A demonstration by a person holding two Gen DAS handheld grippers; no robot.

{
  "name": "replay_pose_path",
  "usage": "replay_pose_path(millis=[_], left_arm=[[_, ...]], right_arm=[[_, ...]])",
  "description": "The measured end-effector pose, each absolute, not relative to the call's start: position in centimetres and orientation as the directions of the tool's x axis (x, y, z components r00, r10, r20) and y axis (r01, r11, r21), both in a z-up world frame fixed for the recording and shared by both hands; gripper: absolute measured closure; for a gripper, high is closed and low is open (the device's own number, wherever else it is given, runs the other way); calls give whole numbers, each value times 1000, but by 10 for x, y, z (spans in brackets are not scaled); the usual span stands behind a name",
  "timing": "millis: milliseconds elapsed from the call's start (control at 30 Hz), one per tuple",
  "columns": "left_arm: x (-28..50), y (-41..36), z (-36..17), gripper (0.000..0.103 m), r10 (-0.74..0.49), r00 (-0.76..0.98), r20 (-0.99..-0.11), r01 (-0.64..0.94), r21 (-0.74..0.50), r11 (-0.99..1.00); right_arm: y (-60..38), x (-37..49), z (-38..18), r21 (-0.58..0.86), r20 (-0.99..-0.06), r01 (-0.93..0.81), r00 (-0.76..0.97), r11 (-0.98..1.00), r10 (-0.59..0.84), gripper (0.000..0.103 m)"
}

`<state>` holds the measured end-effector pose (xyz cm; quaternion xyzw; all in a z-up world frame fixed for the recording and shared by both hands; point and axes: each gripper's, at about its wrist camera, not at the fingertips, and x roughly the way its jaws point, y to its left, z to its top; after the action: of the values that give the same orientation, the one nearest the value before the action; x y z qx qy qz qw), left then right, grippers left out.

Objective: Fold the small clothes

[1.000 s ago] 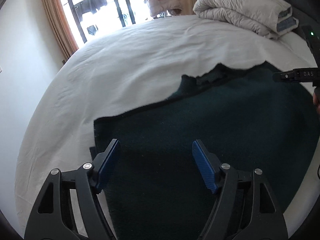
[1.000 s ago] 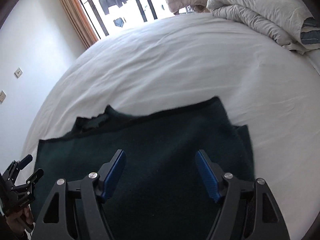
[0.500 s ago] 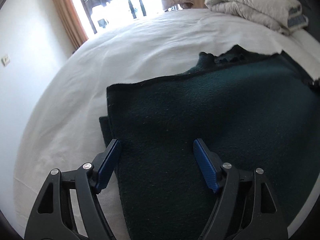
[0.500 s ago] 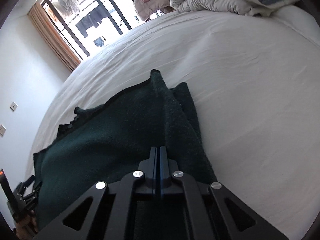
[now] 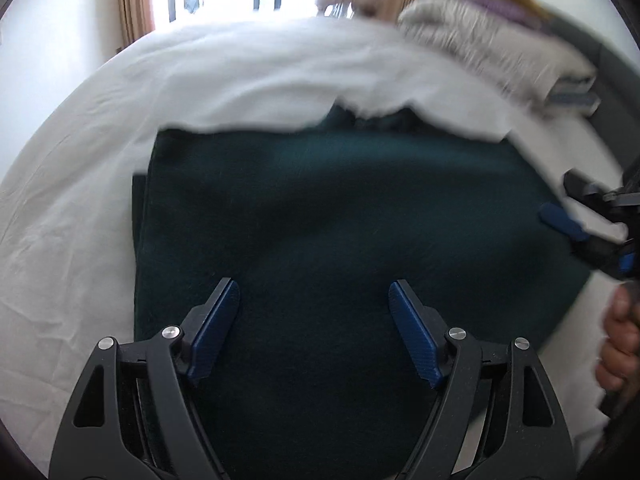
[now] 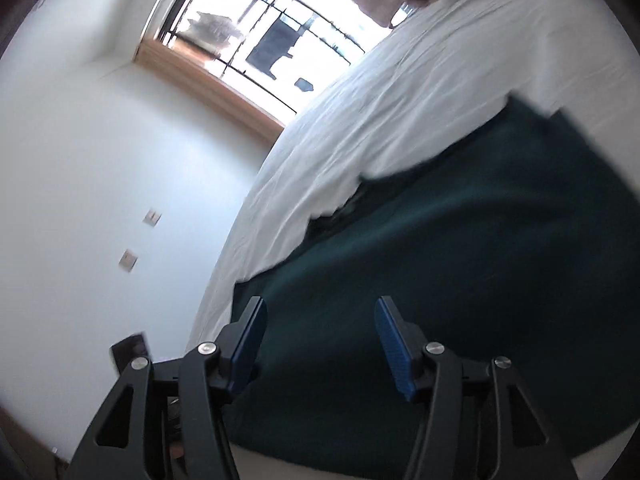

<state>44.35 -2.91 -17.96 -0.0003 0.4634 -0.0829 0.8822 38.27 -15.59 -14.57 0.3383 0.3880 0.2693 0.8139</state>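
White bedding (image 5: 224, 80) covered the bed that carried the work, and on it lay the dark green garment (image 5: 340, 216), spread flat with a doubled layer showing along its left edge and a ragged neckline at its far edge. Over its near part hung the left gripper (image 5: 314, 332), its blue-padded fingers (image 5: 216, 328) spread wide with nothing between them, only the cloth below. At the garment's right edge, in the left wrist view, the right gripper (image 5: 576, 232) showed side-on and blurred, with the person's hand (image 5: 618, 344) behind it. From its own tilted camera the right gripper (image 6: 318, 344) also stood wide apart and empty above the green cloth (image 6: 460, 280). Farther off, a rolled grey duvet (image 5: 492, 48) lay at the bed's far right, a bright window (image 6: 260, 44) with tan curtains (image 5: 136, 0) stood beyond, and a white wall (image 6: 100, 160) carried two small switch plates (image 6: 130, 260).
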Motion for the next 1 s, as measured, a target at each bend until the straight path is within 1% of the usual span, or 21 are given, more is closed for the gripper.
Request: replay_pose_path(millis=[33,67,100,133,167,200,233,333,400,467,533,567,600,633,667,700,733,800,833,900,1000], left_arm=[[442,-29,-183,25,-145,570,-809,153,-69,986],[440,-30,-184,25,-140,573,-807,159,-58,986],[438,-31,-183,25,-126,570,-812,162,-40,986],[439,-33,-183,25,-121,568,-814,163,-32,986],[439,-33,-184,25,-119,567,-815,164,-30,986],[439,-30,-186,25,-122,566,-815,162,-35,986],[438,-30,-186,25,-122,568,-814,162,-35,986],[440,-30,-189,25,-121,579,-806,162,-31,986],[439,-27,-190,25,-122,582,-804,162,-33,986],[439,-27,-190,25,-124,584,-802,162,-35,986],[437,-26,-189,25,-124,587,-800,162,-34,986],[437,-26,-190,25,-123,589,-798,162,-32,986],[438,-27,-190,25,-122,591,-797,161,-32,986],[438,-27,-190,25,-123,592,-796,161,-33,986],[437,-27,-190,25,-125,593,-795,161,-35,986],[437,-26,-189,25,-128,596,-793,161,-38,986],[435,-25,-188,25,-133,601,-788,160,-44,986],[426,-19,-184,25,-142,615,-776,151,-62,987],[423,-16,-182,25,-141,619,-772,139,-69,988],[413,-7,-177,25,-148,625,-766,108,-103,989],[390,15,-164,25,-187,661,-727,55,-202,978]], right_arm=[[-142,386,-156,753,-479,-179,509,633,715,44],[-134,389,-170,738,-520,-159,486,656,703,48],[-137,388,-181,734,-524,-146,501,664,689,65],[-145,386,-186,747,-500,-140,526,650,688,80],[-157,385,-193,775,-474,-118,541,621,694,86],[-173,383,-199,798,-458,-80,564,597,688,96],[-187,379,-204,808,-452,-45,592,588,667,100],[-235,355,-205,800,-451,29,688,600,568,100],[-271,338,-207,792,-461,105,749,601,476,100],[-309,315,-212,820,-434,167,805,547,405,102],[-327,296,-213,808,-448,218,831,547,330,99],[-334,290,-212,807,-445,227,841,545,308,94],[-335,281,-208,797,-449,246,852,552,270,75],[-334,273,-203,779,-459,271,861,566,220,62],[-333,265,-197,767,-451,271,873,581,188,56],[-329,258,-190,762,-438,262,882,593,173,43],[-319,255,-184,763,-424,247,889,598,173,37],[-299,255,-177,780,-379,176,897,600,229,36],[-290,255,-174,778,-371,145,892,612,260,35],[-278,256,-165,760,-373,85,869,645,325,34],[-226,279,-166,759,-387,29,823,650,415,34]])
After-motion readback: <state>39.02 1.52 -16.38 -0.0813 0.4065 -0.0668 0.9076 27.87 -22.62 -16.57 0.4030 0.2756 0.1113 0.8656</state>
